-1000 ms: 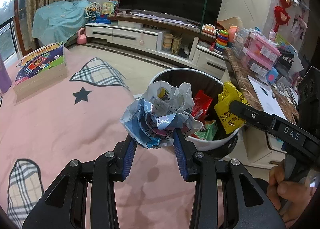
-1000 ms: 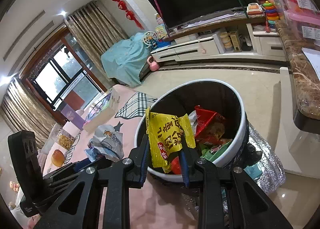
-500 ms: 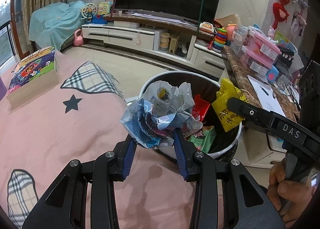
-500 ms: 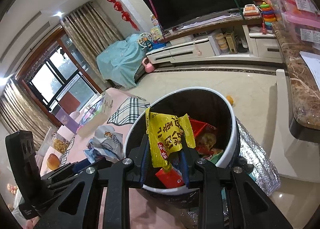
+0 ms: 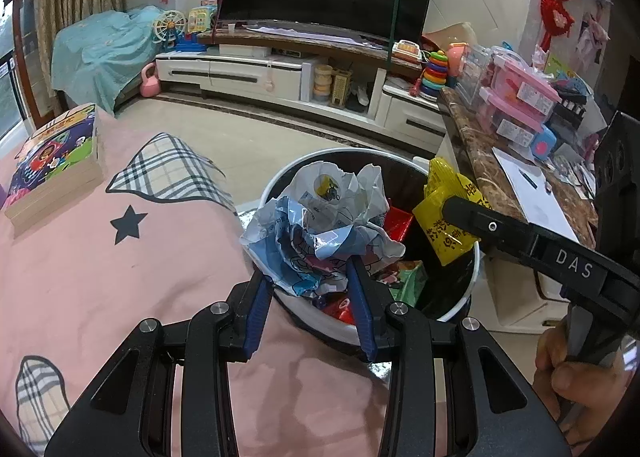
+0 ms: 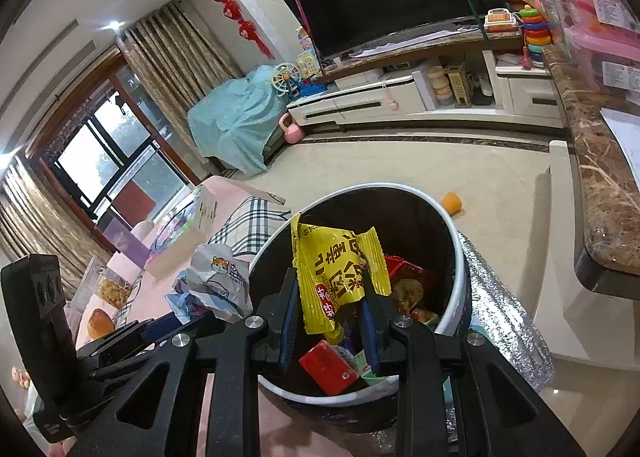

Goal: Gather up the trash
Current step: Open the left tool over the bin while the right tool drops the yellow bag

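My left gripper [image 5: 312, 285] is shut on a crumpled white and blue wrapper [image 5: 320, 229] and holds it over the near rim of the white-rimmed trash bin [image 5: 280, 181]. My right gripper [image 6: 330, 307] is shut on a yellow snack packet [image 6: 340, 273] and holds it above the bin's open mouth [image 6: 456, 225]. The bin holds red and green wrappers [image 6: 328, 367]. The yellow packet [image 5: 448, 217] and right gripper arm show at the right of the left wrist view. The crumpled wrapper [image 6: 216, 281] shows at the left of the right wrist view.
A pink cloth with plaid patches and a star [image 5: 128, 221] covers the surface beside the bin. A stack of books [image 5: 56, 161] lies at its far left. A marble counter [image 5: 480, 161] with boxes stands right. Silver foil [image 6: 504, 313] lies by the bin.
Both grippers have moved forward over the bin with their wrappers still held. The bin now sits closer and more directly beneath them.
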Available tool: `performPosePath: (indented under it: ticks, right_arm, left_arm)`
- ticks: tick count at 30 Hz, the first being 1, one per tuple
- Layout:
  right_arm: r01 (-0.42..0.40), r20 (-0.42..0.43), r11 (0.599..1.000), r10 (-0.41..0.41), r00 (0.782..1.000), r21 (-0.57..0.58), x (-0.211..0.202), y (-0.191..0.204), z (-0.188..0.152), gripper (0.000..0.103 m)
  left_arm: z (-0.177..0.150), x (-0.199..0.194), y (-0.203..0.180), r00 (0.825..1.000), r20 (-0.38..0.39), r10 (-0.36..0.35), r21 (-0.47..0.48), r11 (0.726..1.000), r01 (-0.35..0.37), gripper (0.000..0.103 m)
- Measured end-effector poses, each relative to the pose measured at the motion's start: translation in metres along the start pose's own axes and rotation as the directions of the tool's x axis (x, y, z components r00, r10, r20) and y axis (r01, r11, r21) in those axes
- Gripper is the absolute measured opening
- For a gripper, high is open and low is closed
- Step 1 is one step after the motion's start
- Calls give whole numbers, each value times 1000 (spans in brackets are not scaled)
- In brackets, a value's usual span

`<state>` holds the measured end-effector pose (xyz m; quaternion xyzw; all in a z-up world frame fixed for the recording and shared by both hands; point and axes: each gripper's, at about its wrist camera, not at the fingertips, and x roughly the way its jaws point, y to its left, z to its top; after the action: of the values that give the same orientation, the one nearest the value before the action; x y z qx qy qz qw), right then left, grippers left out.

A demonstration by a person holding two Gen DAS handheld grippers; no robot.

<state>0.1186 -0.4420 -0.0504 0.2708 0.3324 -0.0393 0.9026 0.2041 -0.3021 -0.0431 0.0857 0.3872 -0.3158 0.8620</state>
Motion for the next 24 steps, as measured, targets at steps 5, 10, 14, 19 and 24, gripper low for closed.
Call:
performPosePath:
  ticks: [5, 10, 14, 19, 24]
  right_arm:
    - [2, -1, 1000, -2, 1000, 9, 0, -5, 4, 27]
    - [4, -18, 1000, -3, 1000, 10, 4, -8, 8, 27]
    - [4, -31, 1000, -3, 1000, 17, 7, -11, 9, 27]
    - [2, -41, 1000, -1, 999, 28, 10, -15, 11, 28]
    - [6, -52, 1000, -5, 999, 30, 12, -16, 11, 31]
  left_arm:
    - [3, 5, -3, 1000, -9, 0, 6, 1000, 0, 36]
    - [5, 10, -8, 1000, -16, -1, 17, 1000, 1, 36]
    - [7, 12, -8, 1000, -21, 1, 16, 1000, -1, 36]
    - [7, 16, -6, 999, -34, 5, 10, 1000, -5, 38]
    - [7, 17, -5, 999, -43, 5, -3, 1000, -5, 41]
